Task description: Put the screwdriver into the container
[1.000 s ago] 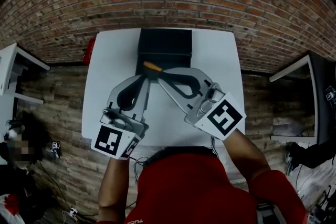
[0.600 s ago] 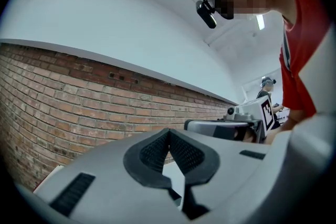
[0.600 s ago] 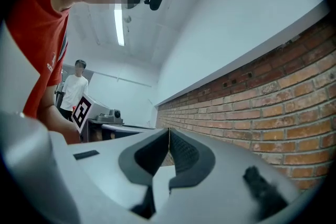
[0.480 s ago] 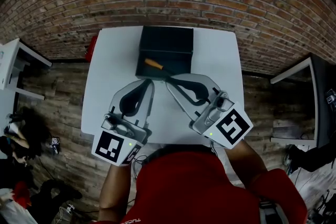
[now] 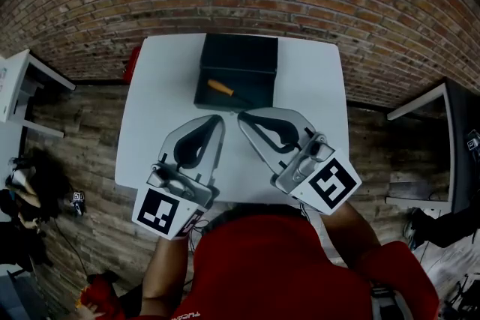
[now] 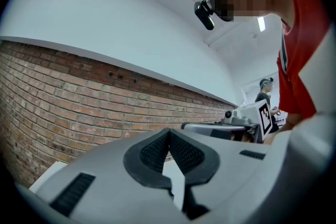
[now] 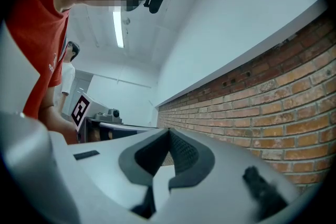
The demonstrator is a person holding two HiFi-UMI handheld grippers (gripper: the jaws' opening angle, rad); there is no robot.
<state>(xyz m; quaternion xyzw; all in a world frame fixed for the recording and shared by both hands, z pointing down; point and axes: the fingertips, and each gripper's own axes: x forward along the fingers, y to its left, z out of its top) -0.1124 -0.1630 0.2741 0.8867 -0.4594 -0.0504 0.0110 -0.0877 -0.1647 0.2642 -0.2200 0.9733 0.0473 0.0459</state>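
The square white table (image 5: 315, 86) stands against a brick wall, and the open black rectangular container (image 5: 247, 60) sits at its far edge, square to the person – a placing that puts it straight ahead of both tools. The left gripper (image 5: 218, 118) and the right gripper (image 5: 241, 117) hover over the bare middle of the table, just short of the container's near wall, with their tips angled in toward each other and apart from everything. In each gripper's own view the two jaws are pressed together with nothing between them; on the left one the ribbed dark pads (image 6: 156, 152) meet at a seam with only brick beyond. Empty and held clear of the box, they look to me like tools whose job is finished. The orange-handled screwdriver (image 5: 219, 88) lies inside the container, on its floor near the front left corner and slanted across it, so the task appears done.

Much is hard to read. The screwdriver's metal shaft is almost lost against the black interior – only the handle shows plainly. Both gripper views tilt upward and show wall, ceiling and the person's red shirt, never the table or the box. A small red thing (image 5: 132, 64) juts out at the table's left edge, mostly hidden by it, and I cannot tell what it is. The person's body cuts off the table's near edge.
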